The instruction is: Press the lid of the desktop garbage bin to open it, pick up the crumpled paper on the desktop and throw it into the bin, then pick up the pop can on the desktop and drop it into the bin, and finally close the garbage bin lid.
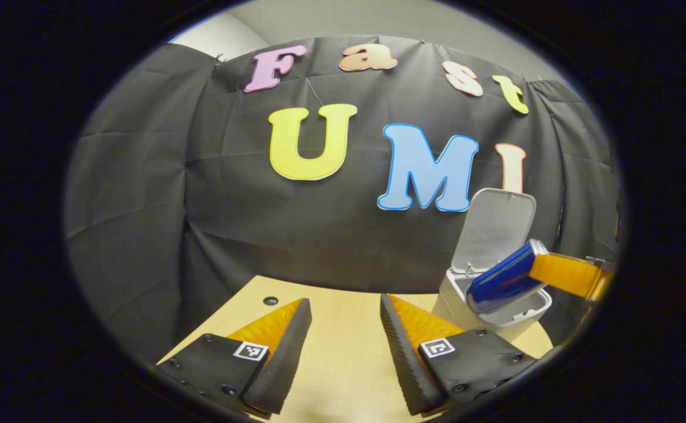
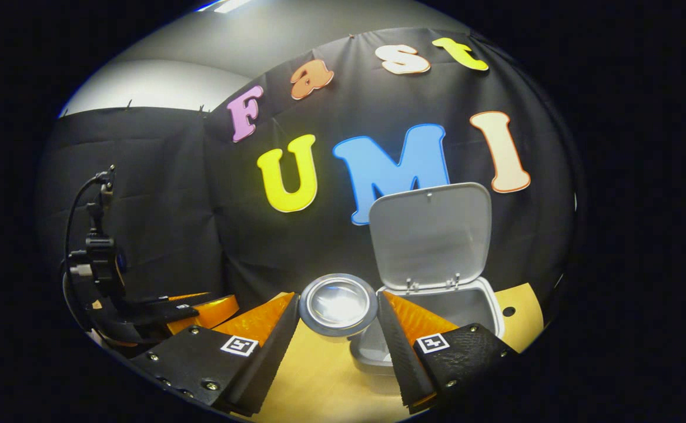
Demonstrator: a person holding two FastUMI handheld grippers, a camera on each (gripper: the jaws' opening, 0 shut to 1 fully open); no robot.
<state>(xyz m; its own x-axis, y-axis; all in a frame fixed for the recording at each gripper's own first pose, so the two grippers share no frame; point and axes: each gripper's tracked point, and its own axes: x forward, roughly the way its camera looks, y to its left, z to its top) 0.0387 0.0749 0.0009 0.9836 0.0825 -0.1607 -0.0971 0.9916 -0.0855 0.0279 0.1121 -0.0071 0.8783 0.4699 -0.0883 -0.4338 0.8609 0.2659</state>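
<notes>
The white desktop bin (image 1: 453,298) stands at the right of the left gripper view with its lid (image 1: 495,226) tipped up and open. A blue pop can (image 1: 504,282) hangs tilted over the bin's mouth, and my right gripper (image 1: 539,267) holds it from the right. In the right gripper view my right gripper (image 2: 338,299) is shut on the can (image 2: 338,310), whose silver end faces the camera. Just behind it are the open bin (image 2: 484,302) and its raised lid (image 2: 431,235). My left gripper (image 1: 344,301) is open with nothing in it, low over the table.
The wooden table (image 1: 343,364) has a small round hole (image 1: 270,300) near its back edge and another hole (image 2: 508,311) right of the bin. My left gripper (image 2: 160,311) with its cable mount sits at the far left of the right gripper view.
</notes>
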